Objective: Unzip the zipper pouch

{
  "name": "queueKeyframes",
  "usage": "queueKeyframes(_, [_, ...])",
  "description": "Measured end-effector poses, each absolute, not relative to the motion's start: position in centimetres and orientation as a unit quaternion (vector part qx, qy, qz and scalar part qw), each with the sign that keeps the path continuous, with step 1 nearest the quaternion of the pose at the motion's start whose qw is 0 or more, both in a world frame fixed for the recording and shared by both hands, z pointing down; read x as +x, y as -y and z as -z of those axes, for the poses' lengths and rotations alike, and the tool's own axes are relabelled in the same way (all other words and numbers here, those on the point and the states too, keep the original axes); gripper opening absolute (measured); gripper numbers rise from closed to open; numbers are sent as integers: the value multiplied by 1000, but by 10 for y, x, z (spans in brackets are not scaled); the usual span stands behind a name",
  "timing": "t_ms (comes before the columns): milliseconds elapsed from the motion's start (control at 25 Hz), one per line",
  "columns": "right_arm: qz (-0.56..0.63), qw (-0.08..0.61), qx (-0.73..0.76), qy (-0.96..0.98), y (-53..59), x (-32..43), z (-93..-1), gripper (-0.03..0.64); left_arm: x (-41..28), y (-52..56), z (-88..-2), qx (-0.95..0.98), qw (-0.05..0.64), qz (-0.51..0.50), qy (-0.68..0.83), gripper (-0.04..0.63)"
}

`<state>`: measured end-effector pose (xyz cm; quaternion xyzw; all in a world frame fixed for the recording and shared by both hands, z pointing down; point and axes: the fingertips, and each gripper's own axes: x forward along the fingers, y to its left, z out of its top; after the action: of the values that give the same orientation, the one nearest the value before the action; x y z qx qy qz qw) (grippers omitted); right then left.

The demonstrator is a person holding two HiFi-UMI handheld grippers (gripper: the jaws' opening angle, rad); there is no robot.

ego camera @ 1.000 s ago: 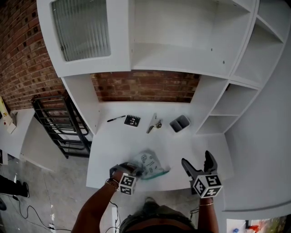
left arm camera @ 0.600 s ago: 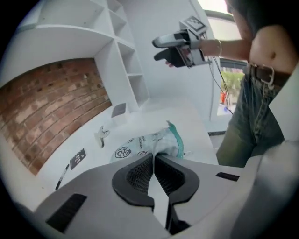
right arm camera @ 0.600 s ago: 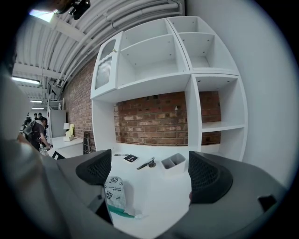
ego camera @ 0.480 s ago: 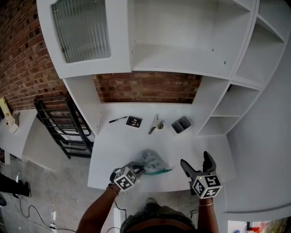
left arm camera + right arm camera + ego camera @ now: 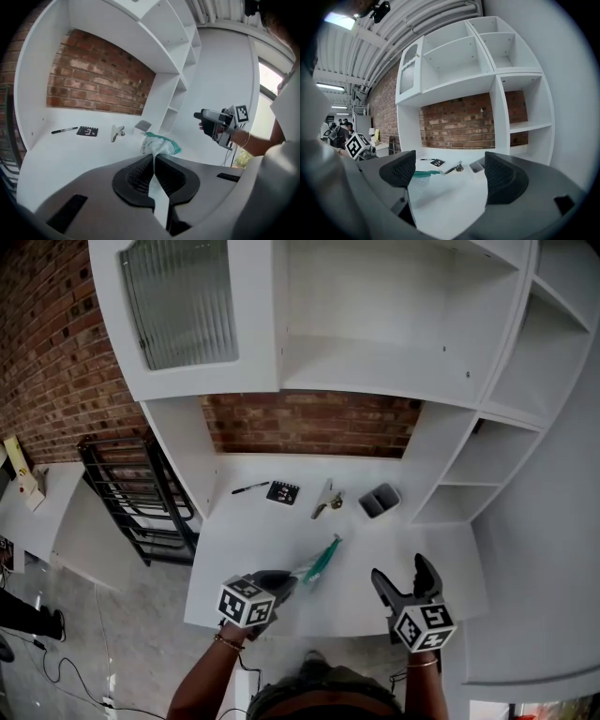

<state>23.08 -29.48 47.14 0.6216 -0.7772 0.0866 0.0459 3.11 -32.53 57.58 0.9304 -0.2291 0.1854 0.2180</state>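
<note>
The zipper pouch (image 5: 320, 561) is held above the table (image 5: 272, 531), one corner clamped in the left claw (image 5: 287, 579). The right claw (image 5: 398, 575), kept apart, is closing on nothing. The unzipping appears not yet begun.

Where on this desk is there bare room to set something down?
Bare: the left part of the desk, in front of the pen and left of the pouch; and the right part, in front of the grey bin. Crowded: the back row, where pen, black card, metal item and bin sit close together.
</note>
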Motion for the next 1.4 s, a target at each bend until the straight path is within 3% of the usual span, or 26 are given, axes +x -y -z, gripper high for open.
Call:
queueKeyframes(120, [-87,27,609,788,293,222,-465,397,27,315,-559,934,224,-154,230,9])
queueKeyframes(280, [-119,-41,546,828,289,195,-450,250,20,302,-539,944,191,-130,233,9])
queueKeyframes(440, [-175,-84,404,894,275,141,-443,247,12,286,-523,950,156,-125,241,9])
queueKeyframes(720, [-150,14,311,938,255,68,-463,238,2,268,-500,952,139,-104,253,9])
queueKeyframes(1120, [-184,9,252,950,244,39,-464,228,-3,245,-491,953,114,-110,257,9])
queueKeyframes(1400, [-173,18,242,954,236,31,-463,133,-5,241,-496,950,114,-117,265,9])
